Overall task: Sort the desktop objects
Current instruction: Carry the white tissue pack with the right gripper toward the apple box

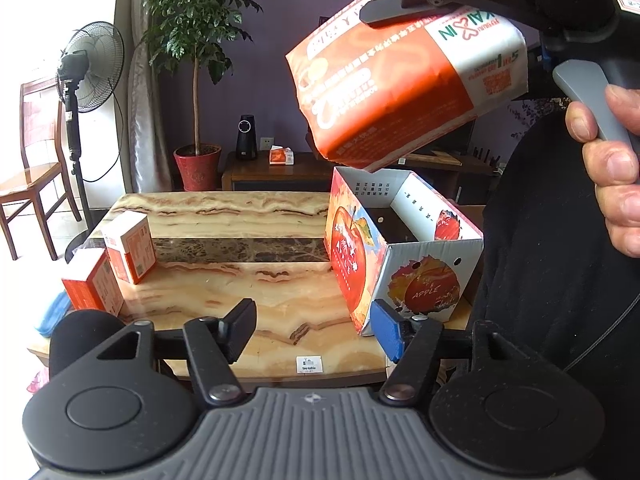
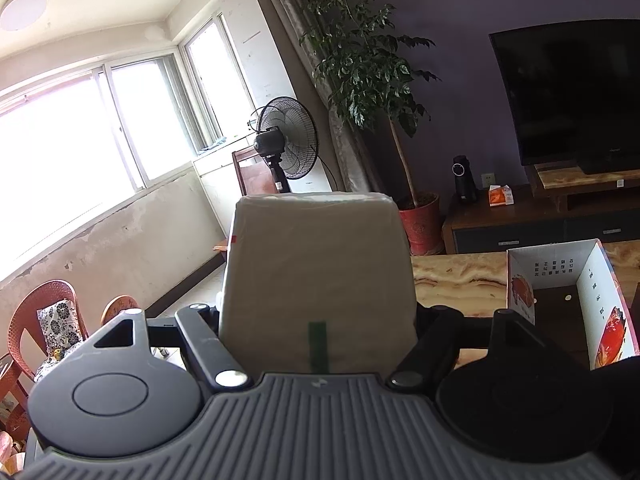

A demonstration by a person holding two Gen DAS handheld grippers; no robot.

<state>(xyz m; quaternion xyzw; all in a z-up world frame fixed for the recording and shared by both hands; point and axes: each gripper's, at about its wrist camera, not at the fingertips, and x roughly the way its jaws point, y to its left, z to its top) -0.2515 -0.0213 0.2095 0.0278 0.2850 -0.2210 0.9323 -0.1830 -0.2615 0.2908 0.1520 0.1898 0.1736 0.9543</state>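
Left wrist view. Orange and white tissue pack [image 1: 404, 80] hanging in the air, tilted, lower corner just above the open apple box [image 1: 404, 248] standing at the right side of the marble worktop [image 1: 240, 280]. Soft plastic wrap with paper inside, so probably light and easy to squeeze; a little slippery on the film, not fragile. Best taken across the short sides near one end, as here, where the right gripper [image 1: 404, 16] comes in from the top right corner and one dark finger presses along the upper face of the pack. Hand [image 1: 612, 148] of the person wrapped around the grey handle at the right edge, gripper pointing a little downward toward the box. Left gripper [image 1: 316, 328] low over the near edge of the worktop, fingers standing apart with nothing between them, right blue pad close beside the corner of the box. Two more orange cartons [image 1: 112, 268] waiting at the left end of the worktop, well apart from the box.

Right wrist view. Pale underside of the same pack filling the gap between the fingers, held fairly wide on both flanks. Box visible at the lower right, open and seemingly empty, below and to the right of the pack. Likely next: bringing the pack over the opening before letting go.
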